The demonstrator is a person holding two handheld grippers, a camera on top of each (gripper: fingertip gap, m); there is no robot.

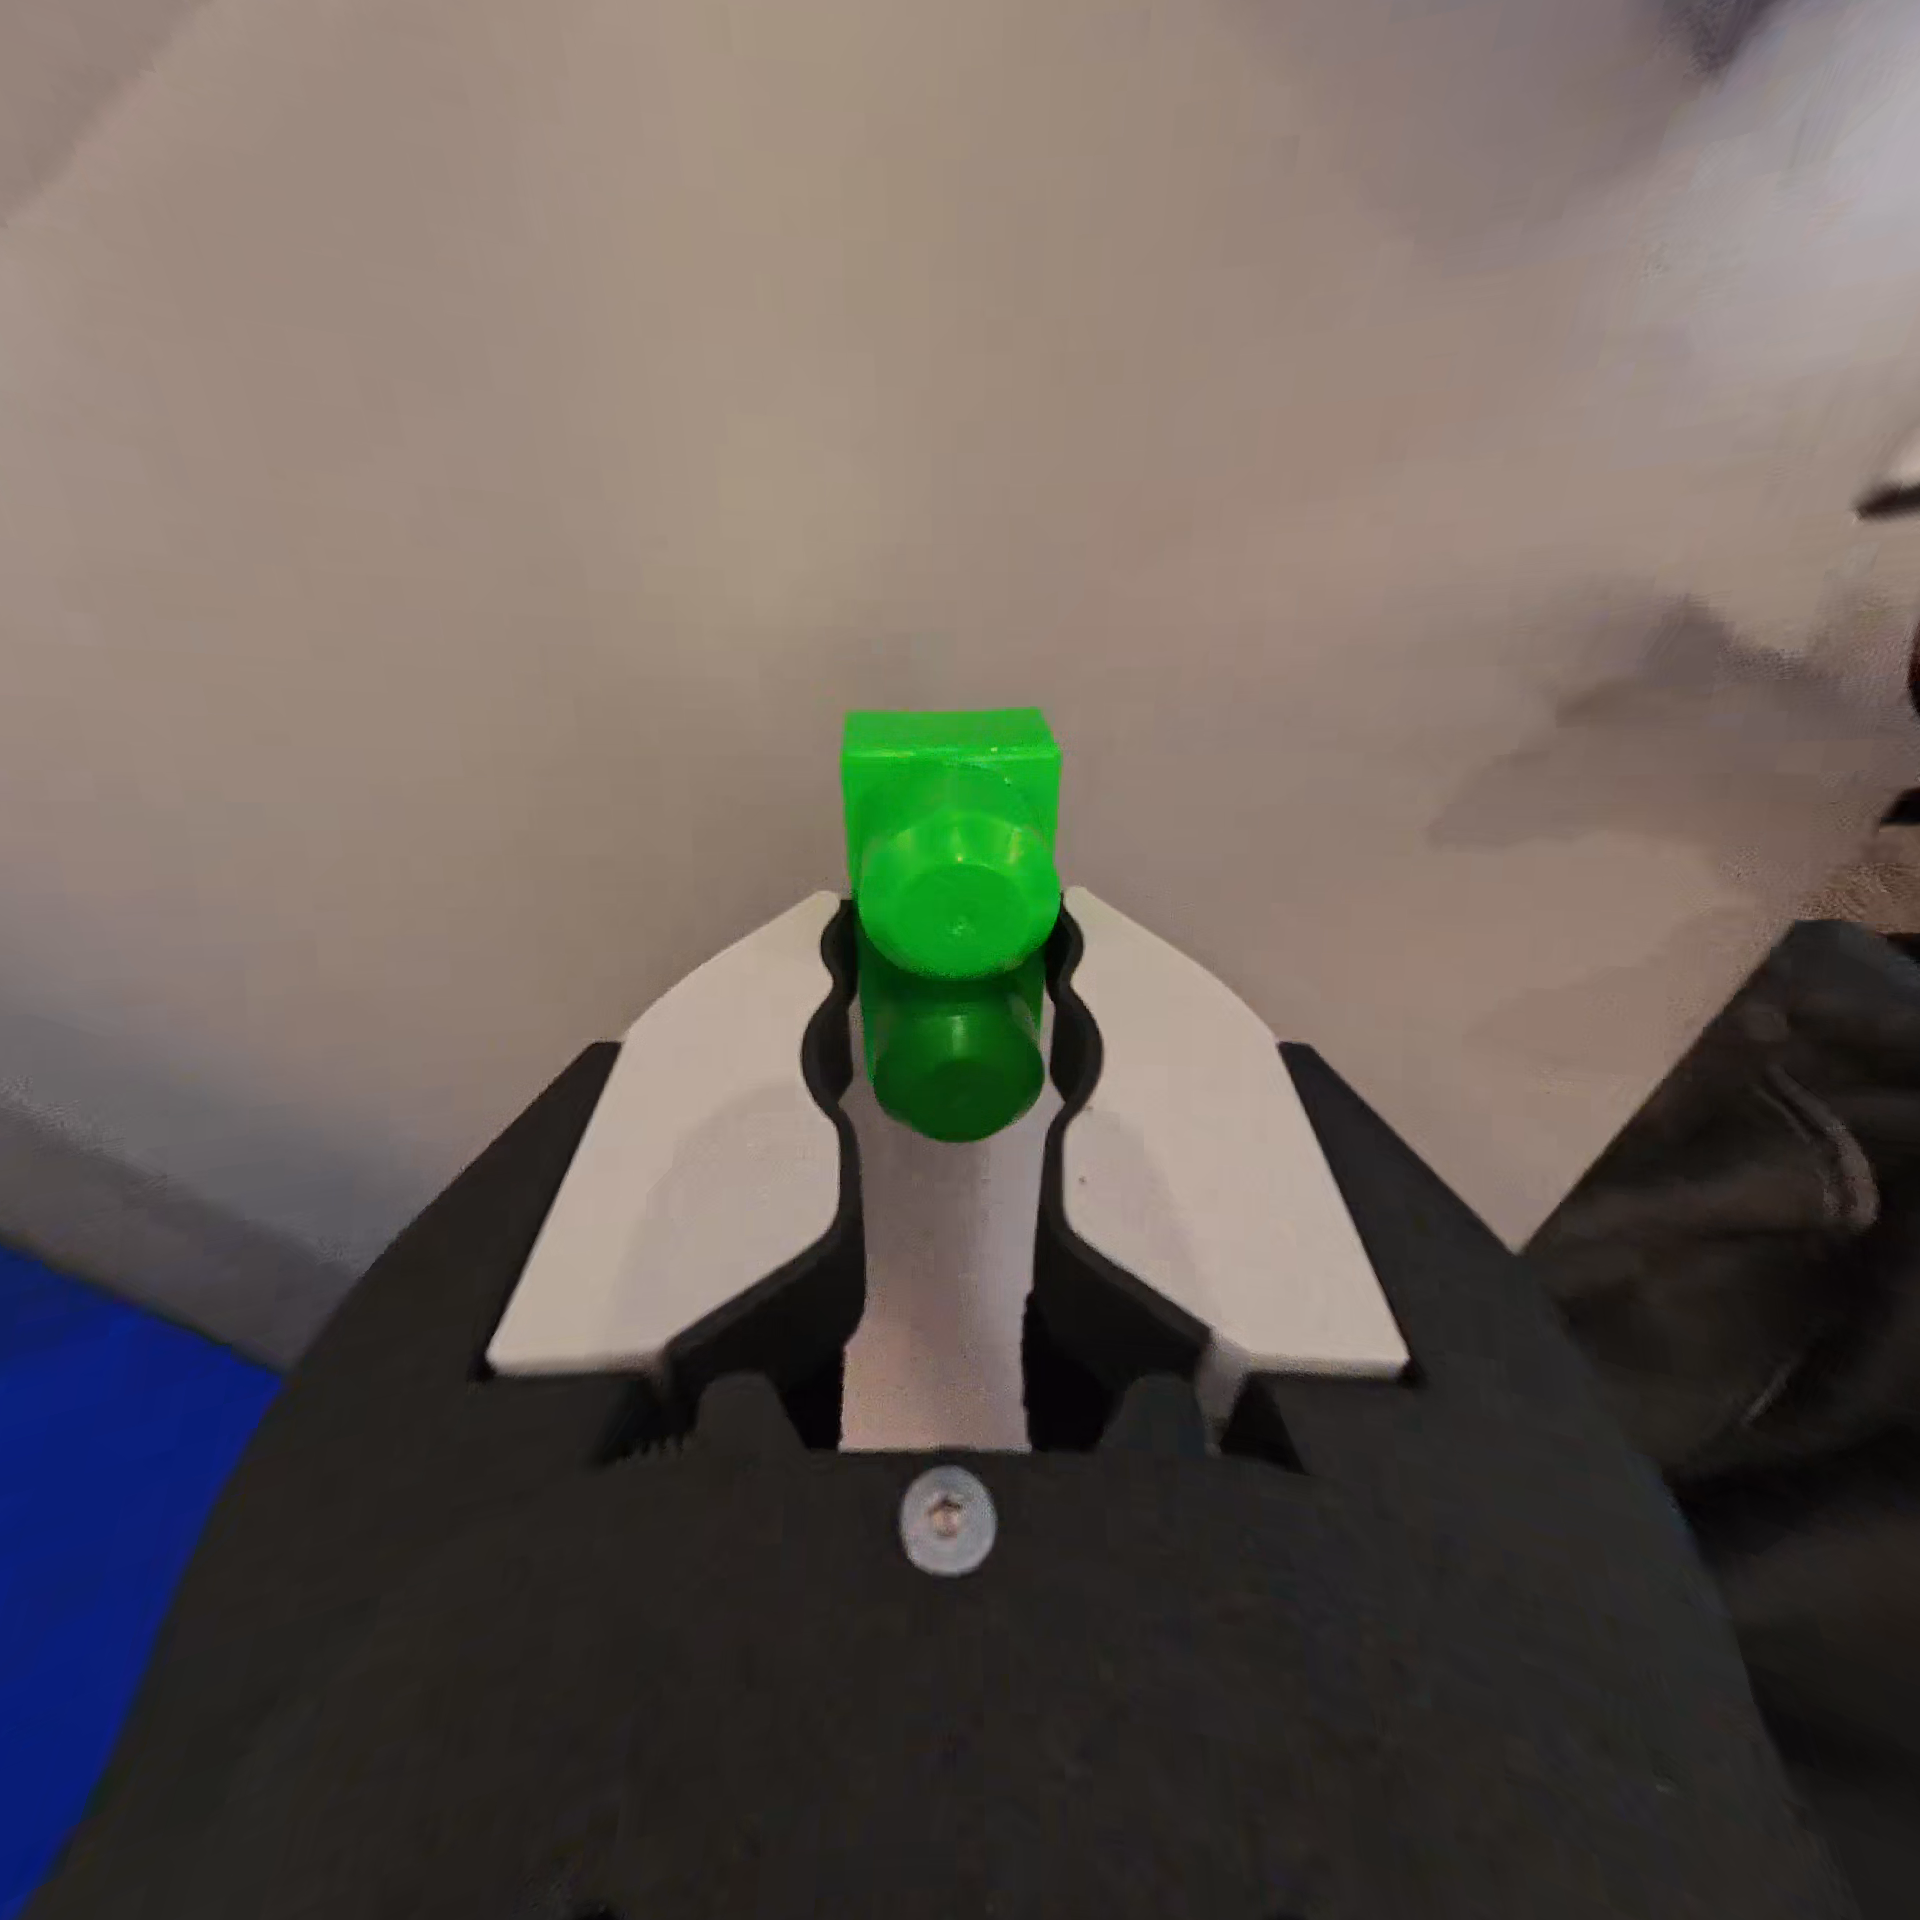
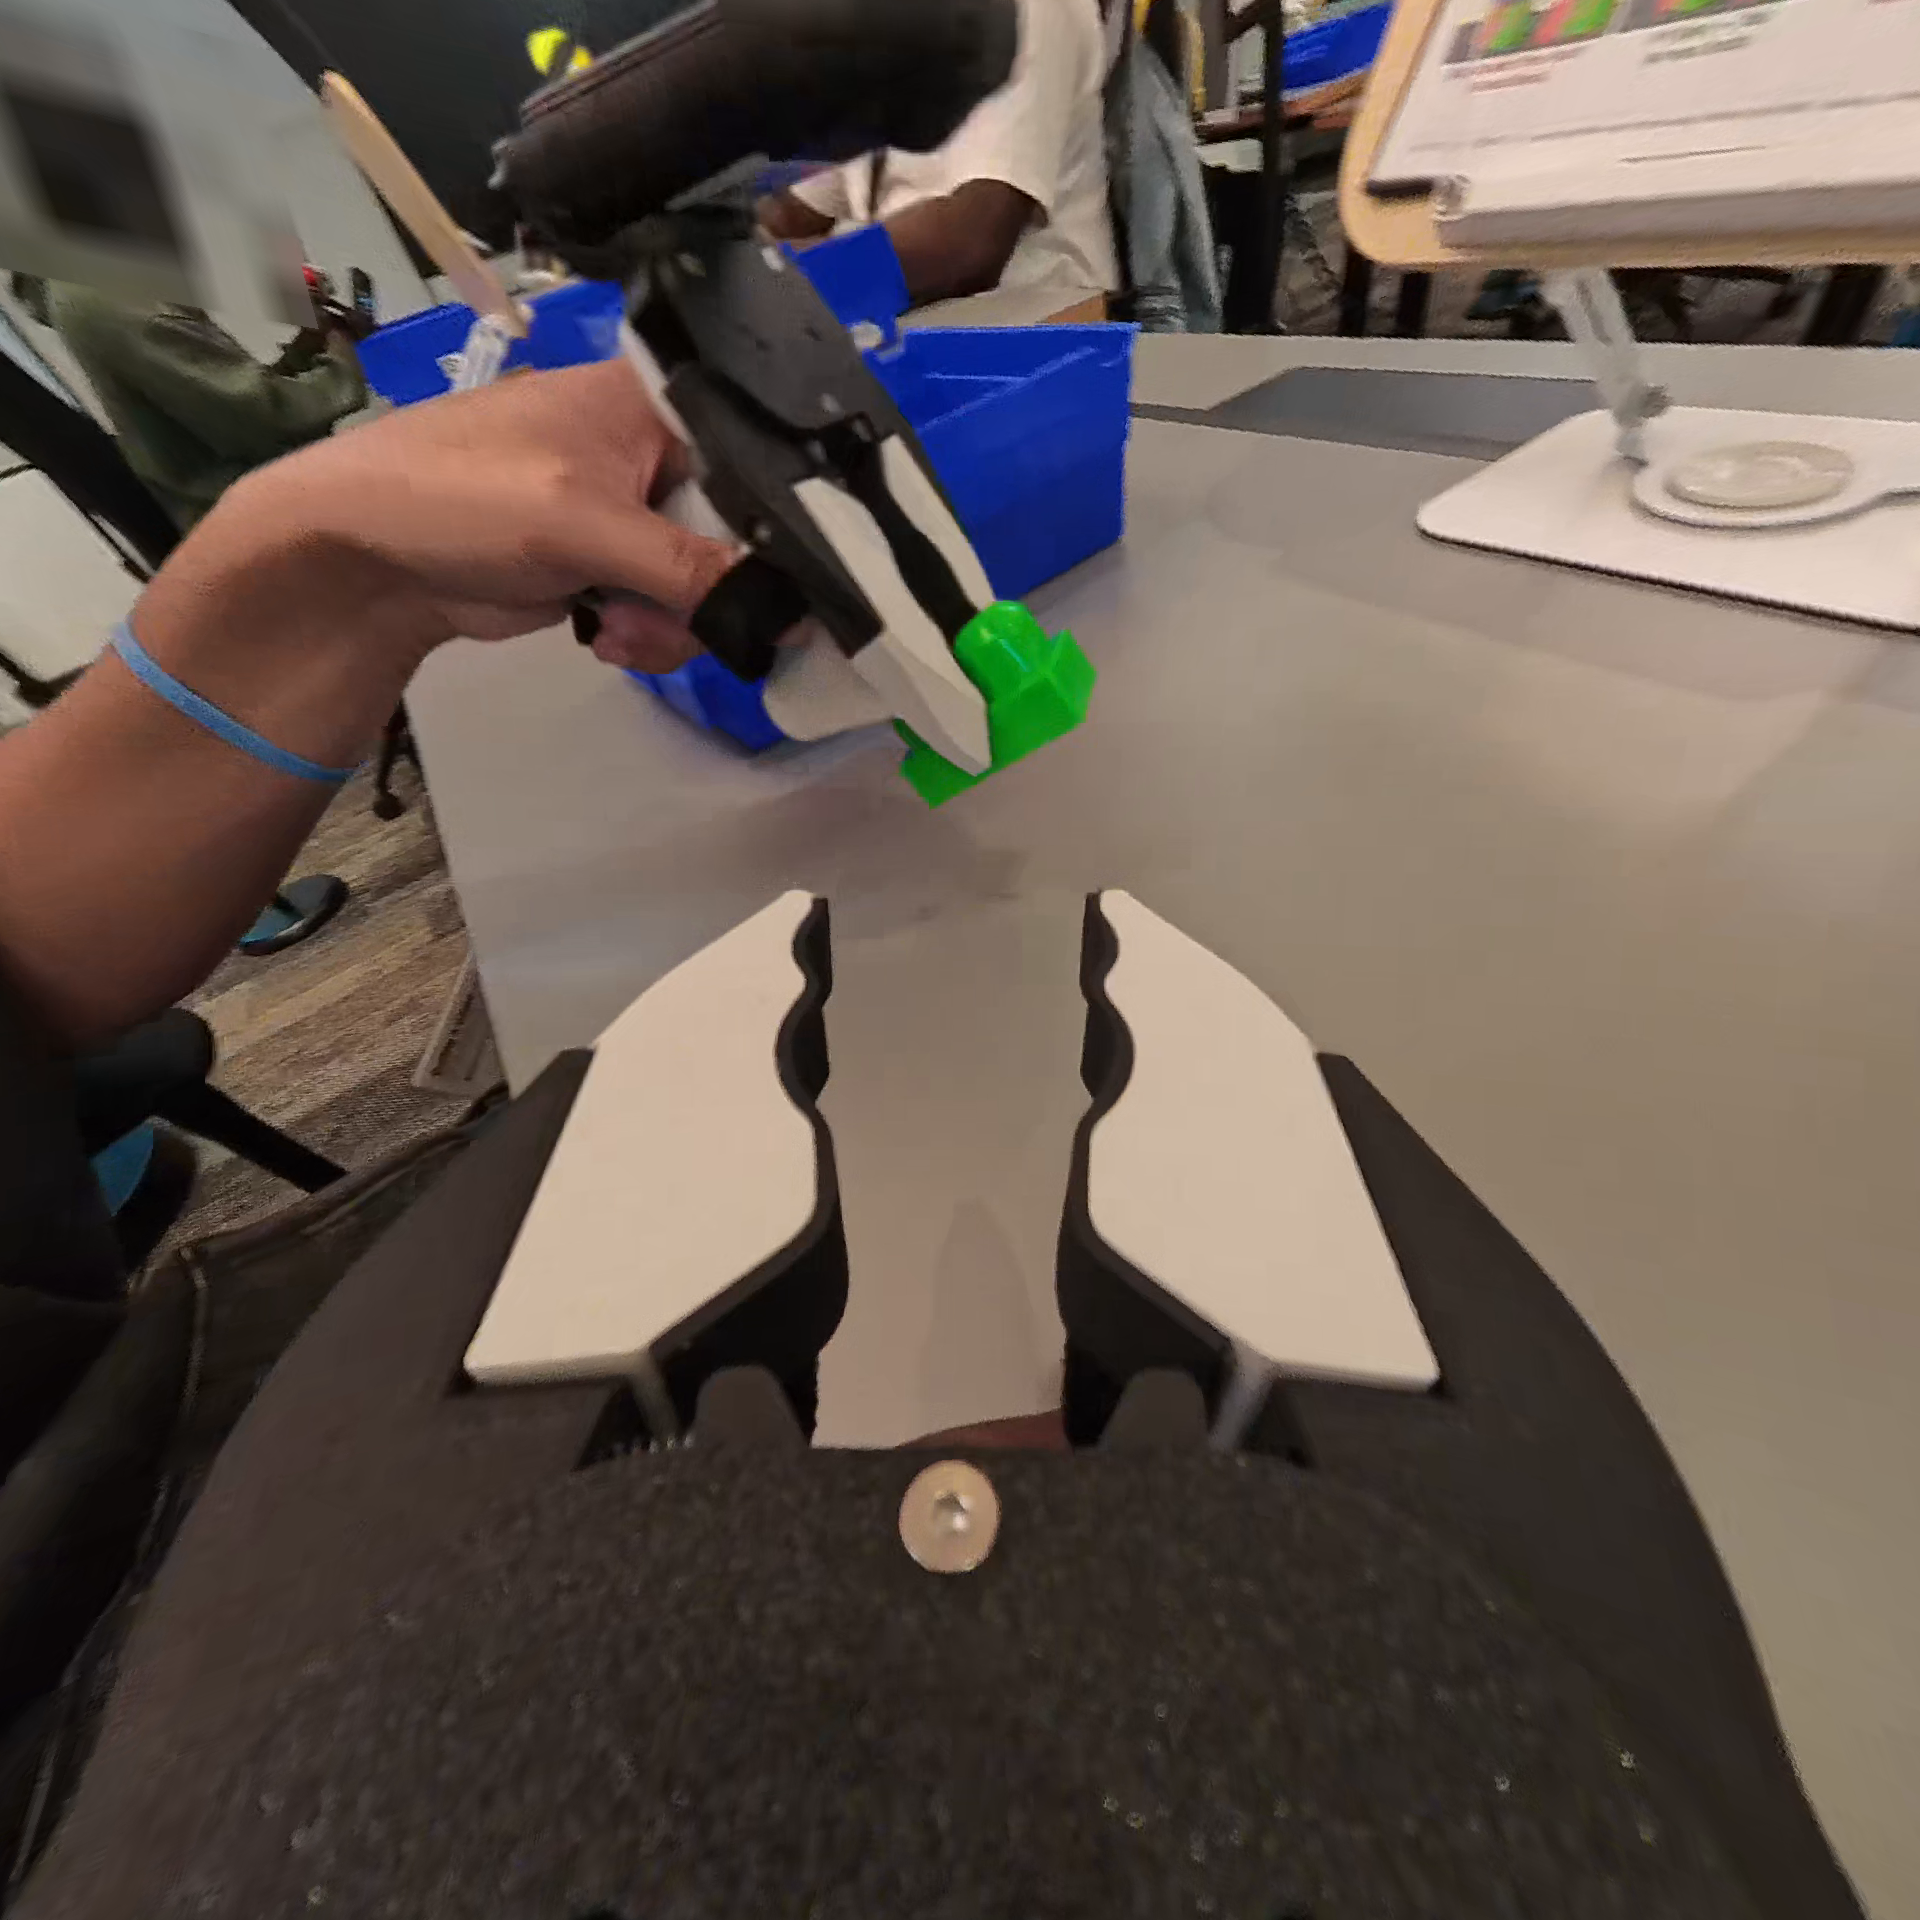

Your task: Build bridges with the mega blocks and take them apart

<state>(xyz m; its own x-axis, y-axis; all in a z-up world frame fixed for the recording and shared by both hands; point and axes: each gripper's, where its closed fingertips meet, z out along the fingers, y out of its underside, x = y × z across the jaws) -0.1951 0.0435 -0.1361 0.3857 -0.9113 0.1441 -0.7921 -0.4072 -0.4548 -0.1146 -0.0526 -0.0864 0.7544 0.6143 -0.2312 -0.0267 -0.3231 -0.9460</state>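
Observation:
A bright green mega block (image 1: pixel 951 831) with two round studs sits between the fingertips of my left gripper (image 1: pixel 954 920), which is shut on it. In the right wrist view the same left gripper (image 2: pixel 961 707) holds the green block (image 2: pixel 1023 691) tilted, just above the grey table (image 2: pixel 1455 935). A person's hand holds that gripper from the left. My right gripper (image 2: pixel 956 914) is open and empty, low over the table, a short way nearer than the block.
A blue bin (image 2: pixel 1023 436) stands on the table behind the left gripper. A white stand base (image 2: pixel 1704 520) carrying a tilted board with printed sheets (image 2: pixel 1662 114) is at the back right. People sit beyond the table. The table's left edge drops to carpeted floor (image 2: pixel 332 997). The left gripper's tips are roughly 15 cm from the right gripper's.

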